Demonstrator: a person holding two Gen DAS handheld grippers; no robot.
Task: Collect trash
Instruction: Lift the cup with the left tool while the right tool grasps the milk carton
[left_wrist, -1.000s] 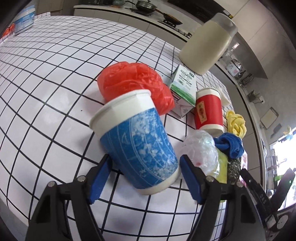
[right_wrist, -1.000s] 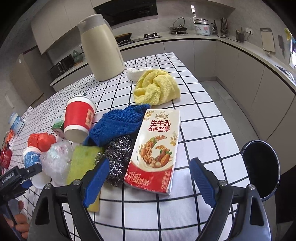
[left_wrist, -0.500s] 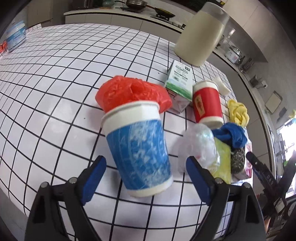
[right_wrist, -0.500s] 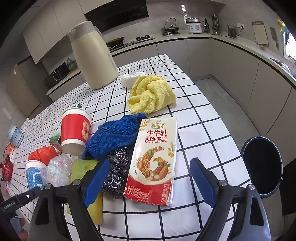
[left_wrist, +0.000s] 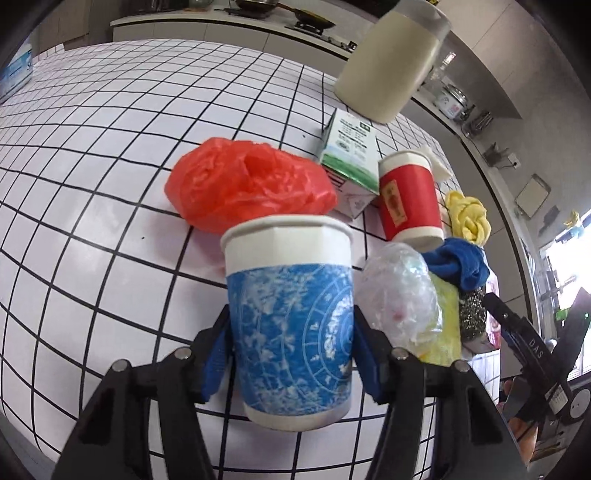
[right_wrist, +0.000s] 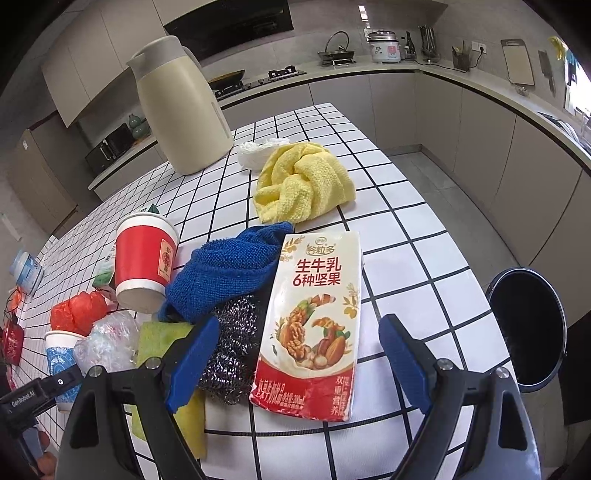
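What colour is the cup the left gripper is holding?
The cup in the left gripper has a blue band with white patterning and a white rim, clearest in the left wrist view.

Both grippers are black, angular frames with silver round screws at the joints. The left gripper (left_wrist: 291, 345) and the right gripper (right_wrist: 295, 358) each carry two blue fingertip pads (right_wrist: 402, 363). White lettering marks the black housing.

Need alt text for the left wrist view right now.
The left gripper is shut on an upright blue paper cup on the grid table. Behind it lie a red plastic bag and a red cup.
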